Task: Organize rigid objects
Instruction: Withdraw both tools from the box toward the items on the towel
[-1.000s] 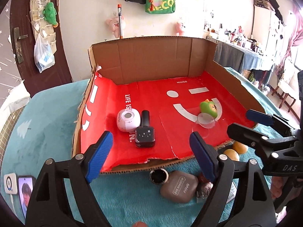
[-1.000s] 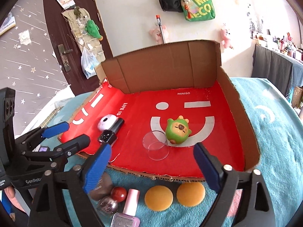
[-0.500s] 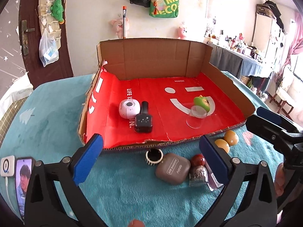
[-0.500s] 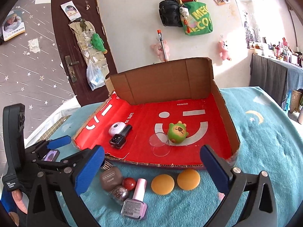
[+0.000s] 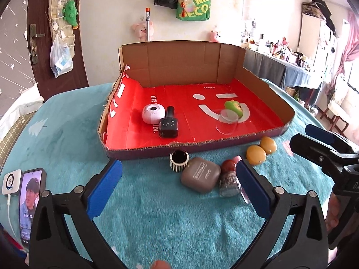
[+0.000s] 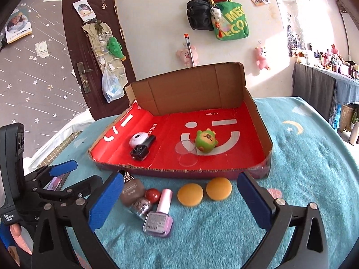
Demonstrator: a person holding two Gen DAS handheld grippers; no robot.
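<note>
A red-lined cardboard box lies open on the teal blanket. In it are a white round gadget, a black bottle, a clear cup on its side and a green toy. In front of the box lie a striped ring, a brown case, a red ball, a glitter bottle, a pink nail polish and two orange discs. My left gripper and right gripper are open and empty above these loose items.
A phone and a white charger lie at the blanket's left edge. A brown door and wall with hanging bags stand behind. A cluttered dark table is at the right.
Both grippers have pulled back and up from the box toward me. The loose items in front of the box now lie in full view. Nothing was picked up.
</note>
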